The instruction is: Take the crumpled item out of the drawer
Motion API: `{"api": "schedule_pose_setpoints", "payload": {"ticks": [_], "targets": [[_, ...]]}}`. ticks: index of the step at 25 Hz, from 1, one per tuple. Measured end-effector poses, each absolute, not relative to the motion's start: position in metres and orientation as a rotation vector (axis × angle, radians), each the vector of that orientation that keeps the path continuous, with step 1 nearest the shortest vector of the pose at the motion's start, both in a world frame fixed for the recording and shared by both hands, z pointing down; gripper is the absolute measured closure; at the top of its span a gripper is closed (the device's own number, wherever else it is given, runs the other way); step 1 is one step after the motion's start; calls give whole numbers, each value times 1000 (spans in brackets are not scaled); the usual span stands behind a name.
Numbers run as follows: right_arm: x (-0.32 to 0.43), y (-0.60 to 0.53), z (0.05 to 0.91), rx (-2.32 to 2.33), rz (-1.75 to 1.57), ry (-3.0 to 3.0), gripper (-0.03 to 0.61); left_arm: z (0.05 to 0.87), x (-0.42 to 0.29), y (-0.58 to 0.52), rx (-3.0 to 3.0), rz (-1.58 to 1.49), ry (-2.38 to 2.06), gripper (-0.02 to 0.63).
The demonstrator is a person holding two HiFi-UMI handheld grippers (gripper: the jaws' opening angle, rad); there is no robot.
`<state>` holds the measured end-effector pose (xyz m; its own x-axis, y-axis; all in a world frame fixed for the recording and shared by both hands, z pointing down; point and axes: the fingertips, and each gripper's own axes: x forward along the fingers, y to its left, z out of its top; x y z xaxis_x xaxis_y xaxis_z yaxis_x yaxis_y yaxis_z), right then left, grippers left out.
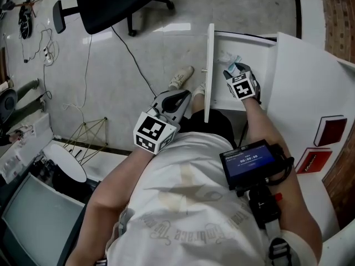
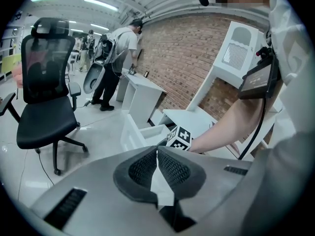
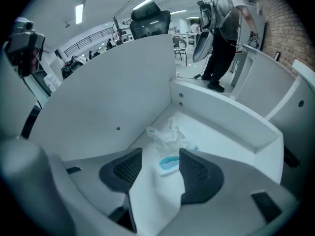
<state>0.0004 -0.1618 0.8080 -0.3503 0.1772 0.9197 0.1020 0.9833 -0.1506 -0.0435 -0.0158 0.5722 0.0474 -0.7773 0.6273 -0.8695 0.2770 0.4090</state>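
Observation:
The white drawer (image 1: 244, 43) stands pulled out, its front panel (image 1: 209, 71) seen edge-on in the head view. On its floor, near the front panel, lies the crumpled item (image 3: 168, 135), a clear scrunched wrapper with a blue patch; it also shows in the head view (image 1: 228, 57). My right gripper (image 3: 160, 163) points steeply down into the drawer (image 3: 231, 132) with its jaws open, and the wrapper's blue end lies between the fingertips, untouched. In the head view the right gripper (image 1: 234, 70) sits just over the wrapper. My left gripper (image 2: 157, 150) is shut on nothing and hangs outside the drawer by my waist (image 1: 184, 97).
A black office chair (image 1: 113, 4) stands on the tiled floor beyond the drawer, with cables (image 1: 83, 65) trailing left. The white cabinet top (image 1: 302, 93) with red boxes (image 1: 331, 129) is on the right. A timer device (image 1: 249, 159) is strapped to my right forearm. A person (image 2: 120, 48) stands far off.

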Motion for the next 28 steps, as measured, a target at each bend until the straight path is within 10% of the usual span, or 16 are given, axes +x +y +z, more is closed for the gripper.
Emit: {"api": "schedule_pose_setpoints", "payload": {"ticks": [28], "targets": [[-22,-175,846,-299,-180,-1867,298,586,-10,0,1449,136,-1721,586]]}}
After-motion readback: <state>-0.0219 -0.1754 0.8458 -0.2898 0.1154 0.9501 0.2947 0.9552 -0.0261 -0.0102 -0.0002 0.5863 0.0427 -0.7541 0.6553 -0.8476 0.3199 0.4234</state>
